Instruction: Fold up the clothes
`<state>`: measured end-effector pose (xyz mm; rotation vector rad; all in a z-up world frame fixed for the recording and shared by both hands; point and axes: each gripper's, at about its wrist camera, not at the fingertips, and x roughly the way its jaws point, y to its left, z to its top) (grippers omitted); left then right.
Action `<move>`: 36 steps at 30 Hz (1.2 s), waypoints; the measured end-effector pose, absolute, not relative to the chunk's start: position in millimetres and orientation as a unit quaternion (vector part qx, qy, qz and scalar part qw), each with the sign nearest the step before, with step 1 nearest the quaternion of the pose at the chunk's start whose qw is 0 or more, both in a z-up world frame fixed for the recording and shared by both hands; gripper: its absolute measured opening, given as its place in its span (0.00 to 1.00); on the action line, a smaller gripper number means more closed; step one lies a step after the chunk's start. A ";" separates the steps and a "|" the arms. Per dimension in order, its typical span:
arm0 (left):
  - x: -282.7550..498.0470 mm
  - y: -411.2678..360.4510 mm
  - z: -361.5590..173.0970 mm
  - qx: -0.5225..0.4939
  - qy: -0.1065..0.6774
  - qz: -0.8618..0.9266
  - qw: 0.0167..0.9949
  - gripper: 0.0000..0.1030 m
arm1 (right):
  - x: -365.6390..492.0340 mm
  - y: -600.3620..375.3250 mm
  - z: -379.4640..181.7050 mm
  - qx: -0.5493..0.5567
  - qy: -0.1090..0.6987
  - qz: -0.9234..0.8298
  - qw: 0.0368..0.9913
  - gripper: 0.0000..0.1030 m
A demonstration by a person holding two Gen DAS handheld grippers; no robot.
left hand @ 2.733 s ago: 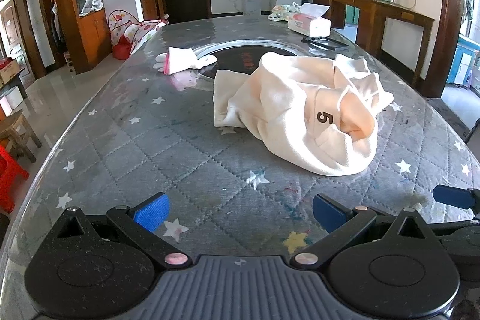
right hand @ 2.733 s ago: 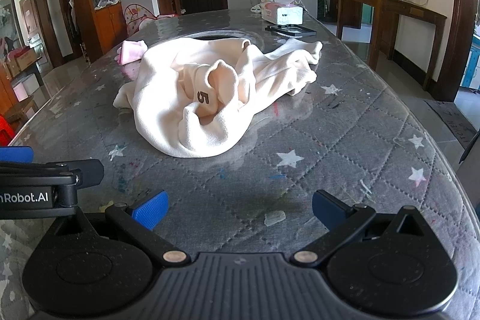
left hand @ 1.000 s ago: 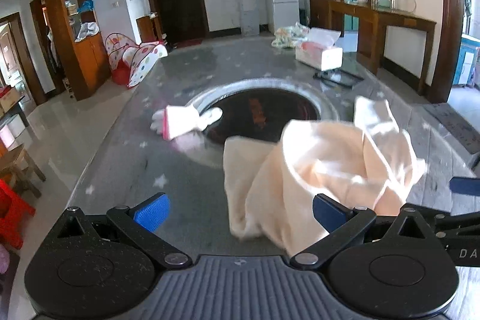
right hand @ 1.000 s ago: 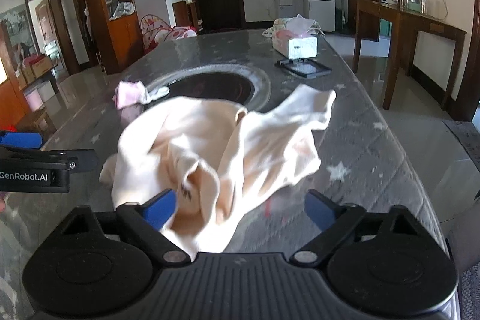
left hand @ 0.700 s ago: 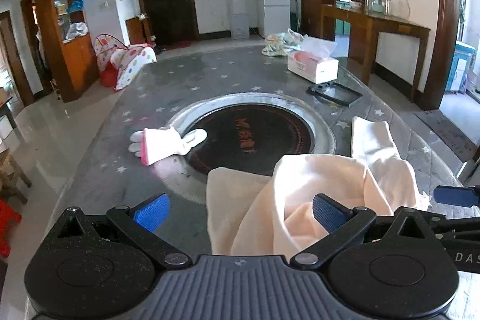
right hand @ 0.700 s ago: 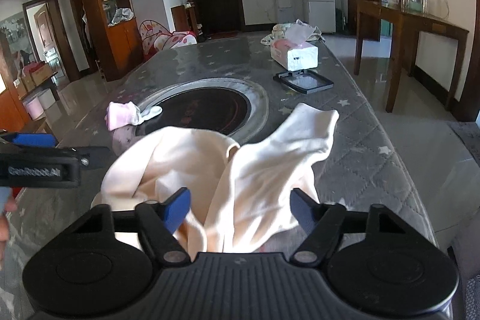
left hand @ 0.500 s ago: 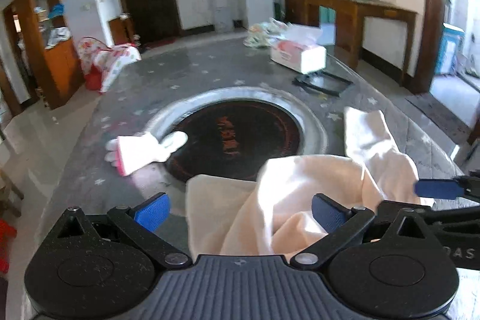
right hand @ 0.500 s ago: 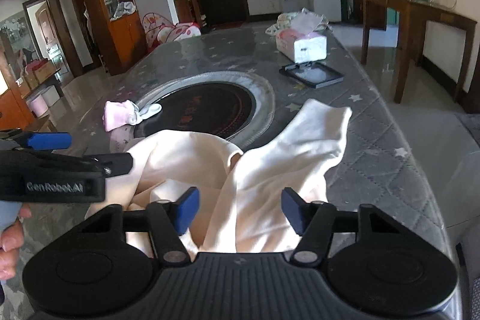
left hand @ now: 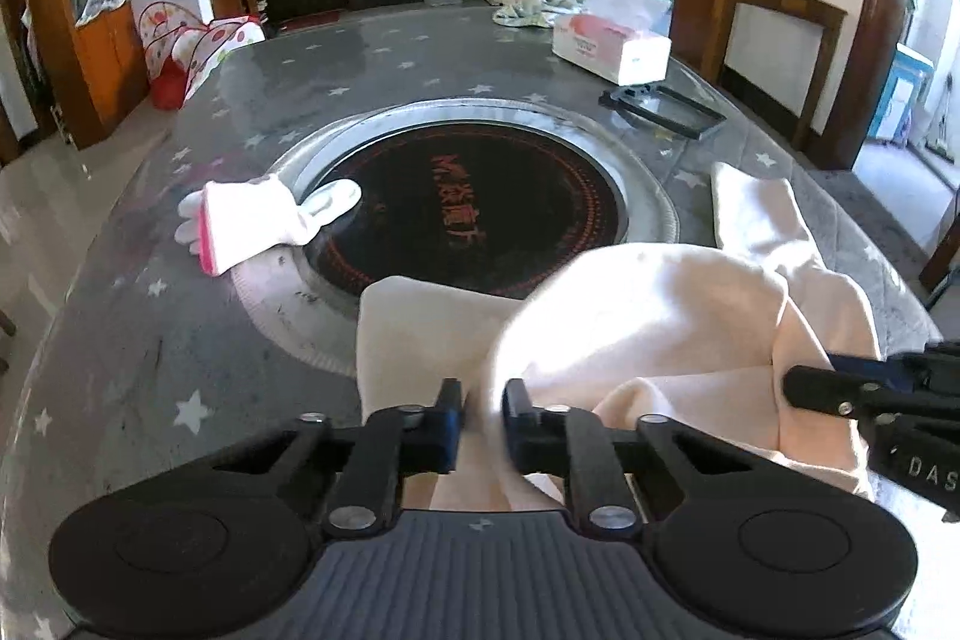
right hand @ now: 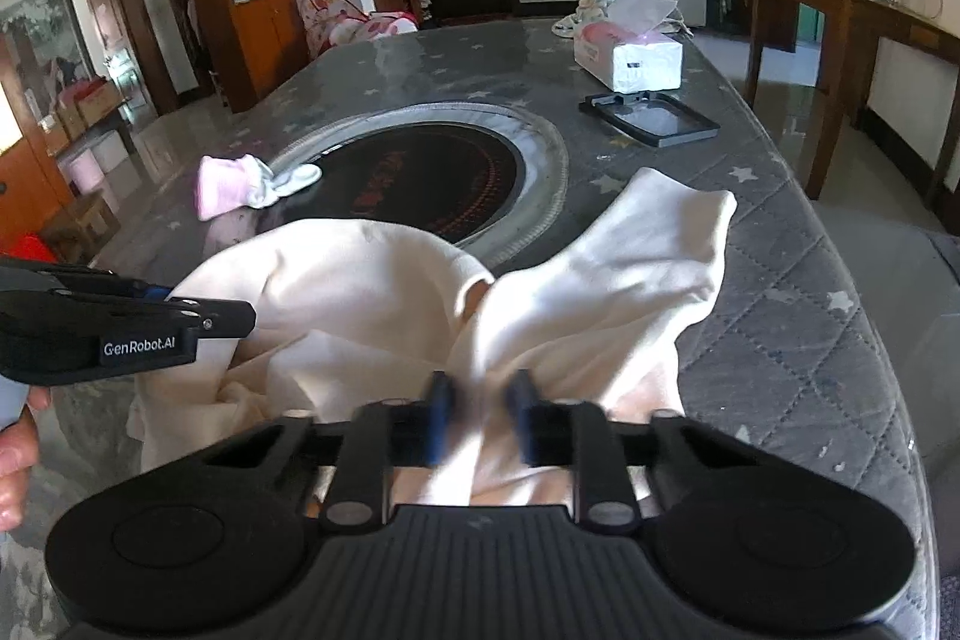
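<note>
Item: cream soft-cotton garment [left hand: 678, 316], bunched, lying on the near half of the grey quilted star-print worktop [left hand: 150, 340]. One flat panel reaches toward 12 o'clock and overlaps the rim of the round black glass hotplate set in a steel ring [left hand: 474, 196]; one long limb of the garment runs out toward 1 o'clock, its end flat on the worktop.

Left tool [left hand: 482, 421]: black frame, blue pads, jaws drawn close together and clamped on a fold of the garment at its near edge. In the right wrist view the same tool enters at 9 o'clock, its tip against the cloth, with part of a person's hand [right hand: 15, 454] behind it.

Right tool [right hand: 480, 418]: jaws likewise pinched on a gathered ridge of the garment, slightly blurred. In the left wrist view it shows at 3 o'clock, its tip touching the cloth.

Other items on the worktop:
- White fabric glove with pink cuff [left hand: 258, 220], at 10 o'clock, fingertips resting on the hotplate ring.
- White-and-pink paper tissue box [right hand: 627, 58], at 1 o'clock, far side.
- Black-framed flat rectangular tray [right hand: 648, 118], just nearer than the tissue box.
- Pale patterned cloth bundle [left hand: 534, 1], beyond the box at the far edge.
</note>
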<state>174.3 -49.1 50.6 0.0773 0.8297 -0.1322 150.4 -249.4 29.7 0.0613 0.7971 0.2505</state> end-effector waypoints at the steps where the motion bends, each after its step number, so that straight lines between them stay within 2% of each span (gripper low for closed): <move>1: 170.8 -46.6 53.1 0.035 0.399 -0.063 0.914 0.12 | 147.7 -249.6 30.9 0.027 0.385 0.122 0.915 0.05; 5: 157.0 -36.6 63.2 0.027 0.386 -0.057 0.921 0.08 | 133.8 -251.6 38.8 0.019 0.370 0.119 0.921 0.02; 16: 100.7 -2.7 86.1 0.013 0.363 -0.048 0.930 0.05 | 89.3 -262.9 64.3 -0.008 0.341 0.113 0.933 0.01; 19: 83.8 3.9 86.5 0.010 0.359 -0.048 0.932 0.05 | 84.1 -258.5 66.0 0.002 0.345 0.145 0.927 0.10; 20: 78.6 5.9 86.1 0.009 0.359 -0.048 0.932 0.05 | 81.3 -253.5 66.0 -0.004 0.345 0.157 0.926 0.22; 22: 72.4 9.4 82.8 0.006 0.363 -0.047 0.931 0.05 | 76.7 -244.1 64.3 -0.020 0.342 0.172 0.924 0.39; 27: 67.9 16.0 73.7 -0.001 0.374 -0.038 0.927 0.05 | 78.7 -222.9 44.1 -0.048 0.357 0.184 0.914 0.36; 28: 68.0 17.5 72.3 -0.004 0.376 -0.037 0.926 0.05 | 79.0 -221.5 40.2 -0.053 0.359 0.185 0.913 0.29; 29: 67.9 19.0 71.5 -0.007 0.378 -0.036 0.925 0.05 | 79.0 -220.3 36.4 -0.059 0.361 0.186 0.912 0.14; 30: 66.8 20.3 71.6 -0.010 0.378 -0.037 0.925 0.05 | 77.8 -219.5 33.7 -0.065 0.361 0.187 0.911 0.09; 32: 63.7 21.6 73.8 -0.013 0.374 -0.041 0.926 0.05 | 73.1 -220.7 34.3 -0.068 0.357 0.189 0.912 0.02; 36: 53.6 26.0 81.4 -0.025 0.363 -0.047 0.930 0.05 | 57.1 -226.2 45.6 -0.059 0.340 0.202 0.917 0.02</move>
